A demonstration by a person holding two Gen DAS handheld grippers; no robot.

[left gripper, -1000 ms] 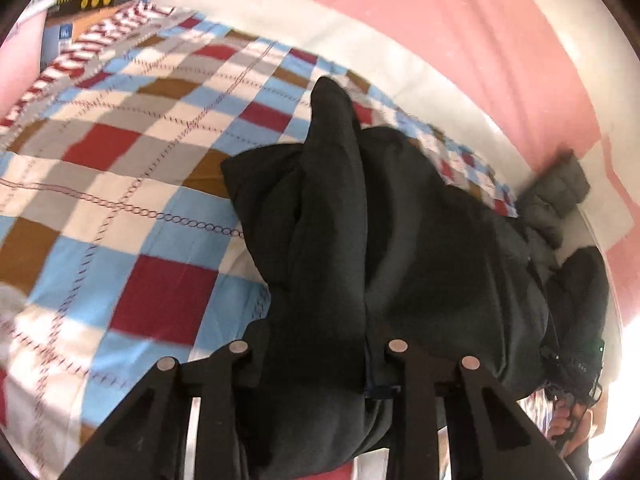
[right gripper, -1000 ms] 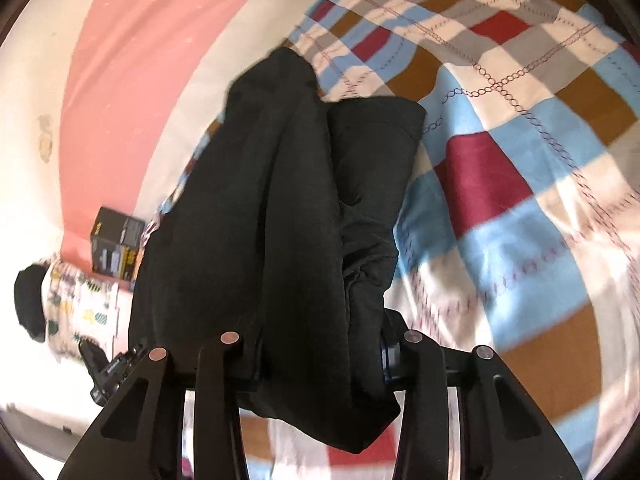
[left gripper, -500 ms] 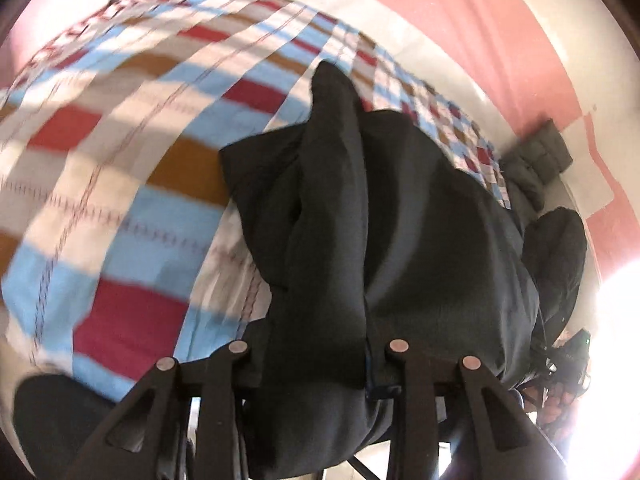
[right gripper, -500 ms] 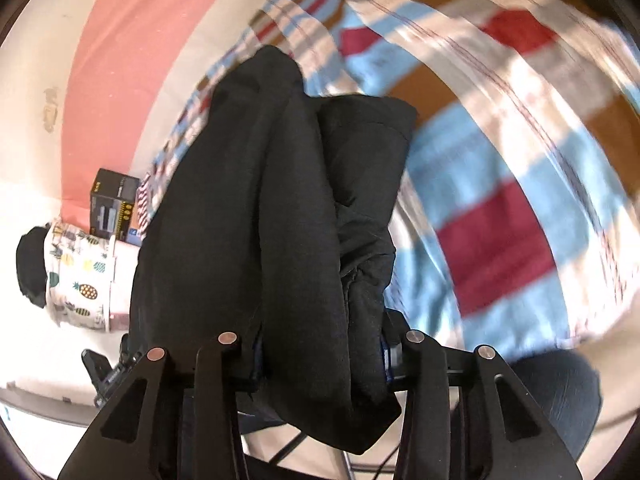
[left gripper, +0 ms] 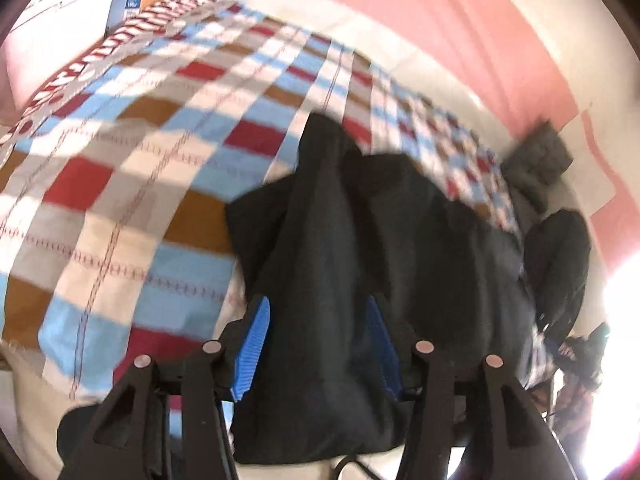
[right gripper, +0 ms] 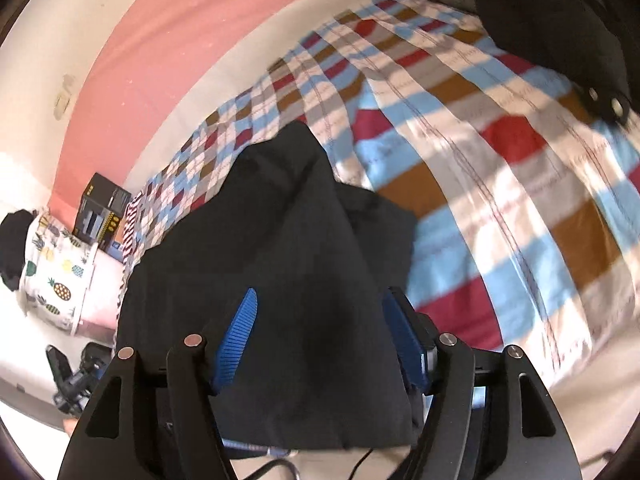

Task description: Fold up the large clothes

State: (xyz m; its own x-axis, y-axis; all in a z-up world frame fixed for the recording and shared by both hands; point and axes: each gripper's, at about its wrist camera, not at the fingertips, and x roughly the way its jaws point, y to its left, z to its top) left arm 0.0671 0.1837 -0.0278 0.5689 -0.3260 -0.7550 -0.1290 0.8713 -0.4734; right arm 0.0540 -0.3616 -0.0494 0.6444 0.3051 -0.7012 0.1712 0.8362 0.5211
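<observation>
Black garment (left gripper: pixel 360 240) now sits loose between both sets of jaws: left gripper (left gripper: pixel 316 344) and right gripper (right gripper: pixel 316 336) have spread wide since half a second ago, blue pads showing. Cloth drapes toward 12 o'clock over checked bedspread (left gripper: pixel 120 184). Likely released; fold laid down.

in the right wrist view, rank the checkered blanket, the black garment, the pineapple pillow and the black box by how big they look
1. Blanket, largest.
2. Garment; it hangs right at the camera, so it looks inflated.
3. Pillow.
4. Box, smallest; both lie far off, so true sizes are unsure.
</observation>
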